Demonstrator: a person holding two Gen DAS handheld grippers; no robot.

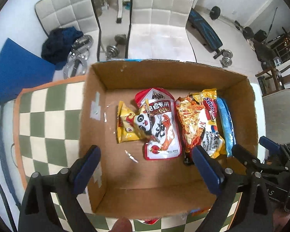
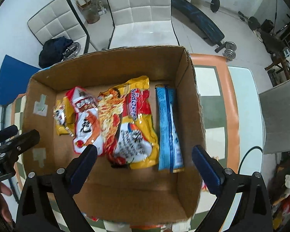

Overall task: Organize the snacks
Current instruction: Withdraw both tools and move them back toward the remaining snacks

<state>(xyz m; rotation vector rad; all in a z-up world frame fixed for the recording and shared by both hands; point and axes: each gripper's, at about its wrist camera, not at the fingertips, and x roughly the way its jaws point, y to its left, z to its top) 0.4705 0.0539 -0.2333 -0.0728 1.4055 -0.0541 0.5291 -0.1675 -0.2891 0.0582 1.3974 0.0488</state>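
Snack packets are all seen lying flat on the floor of the open brown cardboard box (image 1: 98,104), which sits on a green-and-cream checkered cloth (image 1: 48,116).

Left to right in the left wrist view: small yellow crisp packet (image 1: 125,127), red-and-white pouch (image 1: 160,127) partly over it, yellow-and-orange noodle packet (image 1: 199,121), and blue packet (image 1: 225,123) set against the box's right wall. Long axes all run from near side to far side.

Left gripper (image 1: 147,166) is held above the box with jaws spread wide, nothing between them. Right gripper (image 2: 145,166) is likewise wide open and empty, over the noodle packet (image 2: 131,125) and blue packet (image 2: 168,127).

Key relation: nothing is in either grip, and the packets lie below and ahead of both jaws. Bits of more wrapping show past the box's near edge, too cut off to identify. Judged: a release looks done; next pick probably lies outside the box, toward the person.
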